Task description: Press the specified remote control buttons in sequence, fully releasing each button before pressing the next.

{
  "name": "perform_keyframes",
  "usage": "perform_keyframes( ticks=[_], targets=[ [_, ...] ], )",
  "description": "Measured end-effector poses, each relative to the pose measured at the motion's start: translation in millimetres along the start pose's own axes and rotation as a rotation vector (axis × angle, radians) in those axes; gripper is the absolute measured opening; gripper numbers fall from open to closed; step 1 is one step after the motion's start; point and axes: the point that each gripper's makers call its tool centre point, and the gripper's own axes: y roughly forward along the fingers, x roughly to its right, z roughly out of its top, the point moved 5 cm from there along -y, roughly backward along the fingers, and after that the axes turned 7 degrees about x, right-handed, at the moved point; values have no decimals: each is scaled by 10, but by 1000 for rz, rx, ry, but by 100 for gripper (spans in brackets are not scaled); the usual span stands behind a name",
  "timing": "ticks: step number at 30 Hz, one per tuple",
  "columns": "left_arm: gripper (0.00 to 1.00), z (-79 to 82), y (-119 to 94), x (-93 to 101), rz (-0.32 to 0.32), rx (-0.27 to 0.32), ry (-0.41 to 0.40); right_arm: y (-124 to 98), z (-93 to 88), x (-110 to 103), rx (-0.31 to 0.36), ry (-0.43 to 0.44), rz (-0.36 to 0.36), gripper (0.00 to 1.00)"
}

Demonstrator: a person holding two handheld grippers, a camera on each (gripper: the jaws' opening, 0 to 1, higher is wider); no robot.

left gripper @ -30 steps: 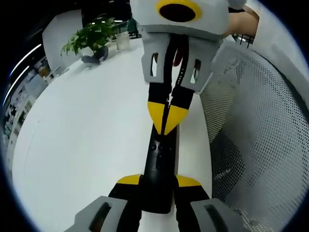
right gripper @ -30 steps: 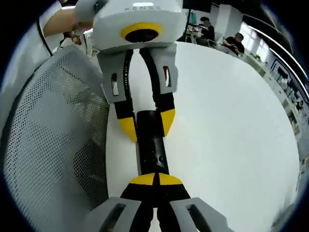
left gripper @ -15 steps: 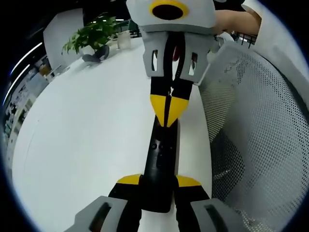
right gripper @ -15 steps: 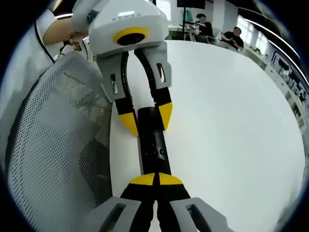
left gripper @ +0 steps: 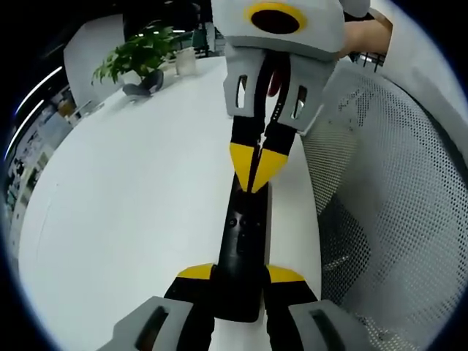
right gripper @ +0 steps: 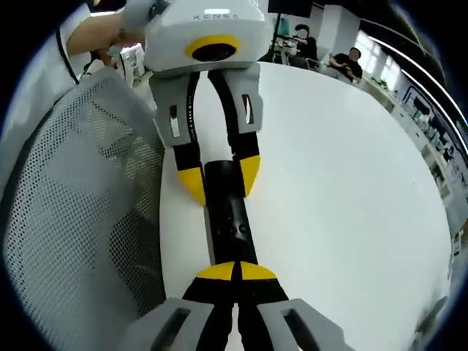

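**Closed tips hover at the far end of the remote**

The left gripper (left gripper: 240,281) has its jaws clamped around the near end of the black remote (left gripper: 243,245), pinning it flat on the white table (left gripper: 131,205). The right gripper (left gripper: 254,170), jaws pressed together into one yellow point, has backed up along the remote compared with a second ago, when its tips sat lower over the button cluster. That reads like a release between presses, though whether the tips are fully clear of the surface I can't tell from these angles.

In the right gripper view the closed tips (right gripper: 235,272) sit at one end of the remote (right gripper: 228,219), the left gripper (right gripper: 218,179) straddling the other end.

Room to move? Plenty of bare table on one side; on the other, the table edge runs right beside the remote, with a mesh chair (left gripper: 380,197) just past it. A plant (left gripper: 139,57) stands well away.
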Motion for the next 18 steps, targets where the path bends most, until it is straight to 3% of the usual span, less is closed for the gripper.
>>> perform_keyframes(
  ticks=[5,10,13,18],
  targets=[
    [23,-4,-2,-1,0,4,-1,-29,-62,19,159,90,12,0],
    [23,-6,-4,1,1,10,-3,-31,-78,-8,209,58,4,0],
    [23,-5,-3,4,1,10,-3,-14,-51,-16,198,16,8,0],
    [23,-6,-5,7,1,10,-2,35,30,-16,102,-94,39,0]
  ],
)
